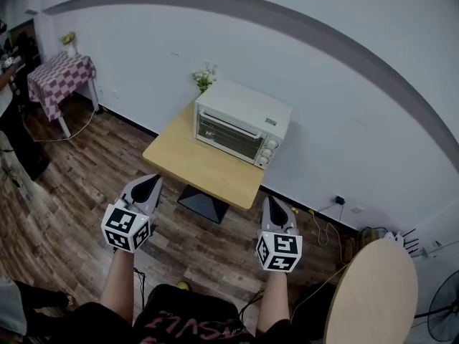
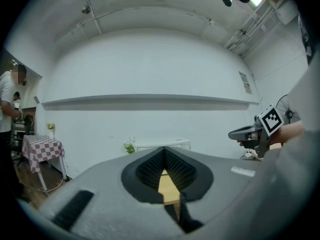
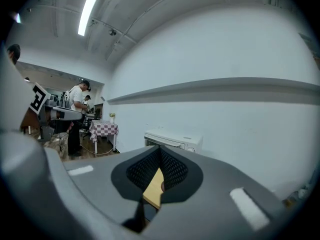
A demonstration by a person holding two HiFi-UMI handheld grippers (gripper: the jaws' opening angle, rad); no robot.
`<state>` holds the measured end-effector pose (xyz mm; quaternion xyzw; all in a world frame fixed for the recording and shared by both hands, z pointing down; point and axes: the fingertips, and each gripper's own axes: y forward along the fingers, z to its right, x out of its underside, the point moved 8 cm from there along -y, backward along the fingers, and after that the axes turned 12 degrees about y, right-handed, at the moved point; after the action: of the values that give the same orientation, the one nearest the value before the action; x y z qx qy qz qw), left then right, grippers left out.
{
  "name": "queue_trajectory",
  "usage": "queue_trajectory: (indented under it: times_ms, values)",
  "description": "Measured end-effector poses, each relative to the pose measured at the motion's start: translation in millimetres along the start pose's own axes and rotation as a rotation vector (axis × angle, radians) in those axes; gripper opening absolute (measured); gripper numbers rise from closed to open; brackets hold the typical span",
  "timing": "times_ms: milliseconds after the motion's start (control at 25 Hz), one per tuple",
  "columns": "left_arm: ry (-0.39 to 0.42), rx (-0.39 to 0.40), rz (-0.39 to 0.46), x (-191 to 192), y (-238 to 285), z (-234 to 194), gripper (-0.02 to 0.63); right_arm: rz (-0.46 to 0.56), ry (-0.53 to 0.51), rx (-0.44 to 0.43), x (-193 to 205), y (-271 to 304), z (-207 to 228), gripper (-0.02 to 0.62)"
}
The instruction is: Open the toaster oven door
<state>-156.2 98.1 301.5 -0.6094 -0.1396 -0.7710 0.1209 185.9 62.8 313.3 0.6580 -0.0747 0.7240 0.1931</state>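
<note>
Both grippers are empty: the left gripper (image 1: 150, 182) and the right gripper (image 1: 275, 203) have their jaws pressed together with nothing between them. Both hang well short of the white box-shaped toaster oven (image 1: 241, 117). The oven stands at the far side of the light wooden square surface (image 1: 203, 168), close to the wall, with its glass door (image 1: 229, 137) shut and facing you.

Expect these hazards:

1. Closed jaws cannot take the handle bar (image 1: 228, 124) along the top of the door. Arriving at the oven with them together is likely to bump the glass or push the oven back.
2. The oven looks light. Pulling hard with one gripper may drag it toward you across the surface or tip it forward. Consider steadying the oven's top with the other gripper.
3. The round control knobs (image 1: 267, 153) sit just right of the door. A misaimed reach from the right could turn one.
4. The small green plant (image 1: 204, 78) stands just behind the oven's left corner. Shoving the oven backward could knock it over.
</note>
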Motion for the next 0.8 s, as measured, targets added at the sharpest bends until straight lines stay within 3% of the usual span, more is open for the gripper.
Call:
queue_trajectory:
  times_ms: [400,800]
  values:
    - [-0.039,0.070,0.002,16.7,47.8,-30.8,-0.003,-0.025,-0.016,0.047,-3.2,44.1,-0.3,0.007]
    - [-0.036,0.083,-0.011,27.5,112.4,-57.6,-0.003,-0.048,-0.018,0.026,-2.5,119.4,17.7,0.008]
